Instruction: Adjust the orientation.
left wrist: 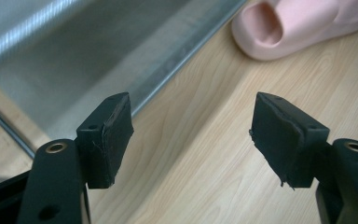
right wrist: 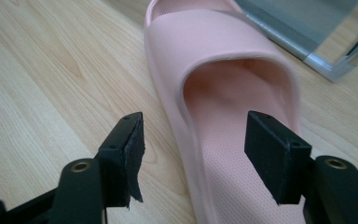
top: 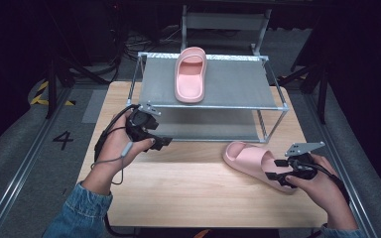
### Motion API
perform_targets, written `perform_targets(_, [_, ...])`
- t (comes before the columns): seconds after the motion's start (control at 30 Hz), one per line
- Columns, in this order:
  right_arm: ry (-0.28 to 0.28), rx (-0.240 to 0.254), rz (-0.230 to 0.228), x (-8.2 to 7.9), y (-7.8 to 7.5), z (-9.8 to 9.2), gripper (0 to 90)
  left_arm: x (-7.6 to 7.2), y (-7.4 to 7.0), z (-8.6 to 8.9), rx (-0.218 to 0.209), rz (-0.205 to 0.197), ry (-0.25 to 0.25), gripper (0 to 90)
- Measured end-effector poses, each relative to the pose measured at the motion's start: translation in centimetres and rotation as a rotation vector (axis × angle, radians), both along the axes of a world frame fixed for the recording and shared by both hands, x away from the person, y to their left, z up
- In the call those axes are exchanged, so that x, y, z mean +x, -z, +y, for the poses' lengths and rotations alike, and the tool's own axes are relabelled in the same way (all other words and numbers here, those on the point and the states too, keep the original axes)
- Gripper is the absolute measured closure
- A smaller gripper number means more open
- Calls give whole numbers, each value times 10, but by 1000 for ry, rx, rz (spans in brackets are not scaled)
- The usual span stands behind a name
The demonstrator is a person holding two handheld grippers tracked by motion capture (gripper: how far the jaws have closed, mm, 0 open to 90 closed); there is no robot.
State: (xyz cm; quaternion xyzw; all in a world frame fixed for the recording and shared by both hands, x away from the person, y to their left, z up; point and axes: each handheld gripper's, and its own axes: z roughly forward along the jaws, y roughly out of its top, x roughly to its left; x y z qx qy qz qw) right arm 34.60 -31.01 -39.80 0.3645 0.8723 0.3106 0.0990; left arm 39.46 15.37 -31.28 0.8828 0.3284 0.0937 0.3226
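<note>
One pink slipper point(top: 190, 74) lies on the top shelf of a metal rack point(top: 280, 106). Its mate point(top: 250, 158) lies on the wooden table point(top: 188, 193) at the right, toe toward the rack. My right gripper point(top: 276, 169) is open at this slipper's heel end. In the right gripper view its jaws point(right wrist: 193, 149) straddle the side wall of the slipper point(right wrist: 223, 56), one over the table and one over the footbed, with neither pad pressing. My left gripper point(top: 161, 139) is open and empty by the rack's front left corner. In its own view, the left gripper point(left wrist: 191, 135) faces bare wood, the slipper point(left wrist: 298, 28) farther off.
The rack's lower shelf point(left wrist: 74, 60) sits just above the table, close to my left jaws. Its front right post point(top: 267, 130) stands near the slipper's toe. Grey floor with a painted 4 point(top: 62, 140) and metal rails surrounds the table.
</note>
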Motion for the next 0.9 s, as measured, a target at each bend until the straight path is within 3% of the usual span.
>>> perform_targets(0.23, [-26, -21, 30, 11, 10, 13, 389, -4, 29, 15, -3, 31, -50, 300])
perform_targets(0.33, [-32, -37, 41, 15, 15, 17, 389, -6, 38, 17, 15, 50, -58, 293])
perform_targets(0.37, [-33, -39, 43, 17, 16, 19, 389, -8, 47, 19, 44, 59, -54, 283])
perform_targets(0.57, [-44, -45, 55, 21, 21, 25, 394, -13, 63, 26, 47, 78, -82, 272])
perform_targets(0.77, [-67, -73, 43, 28, 25, 30, 480, -13, 82, 38, 44, 110, -86, 262])
perform_targets(0.9, [-84, -86, 28, 30, 26, 35, 536, -10, 92, 48, 53, 123, -120, 259])
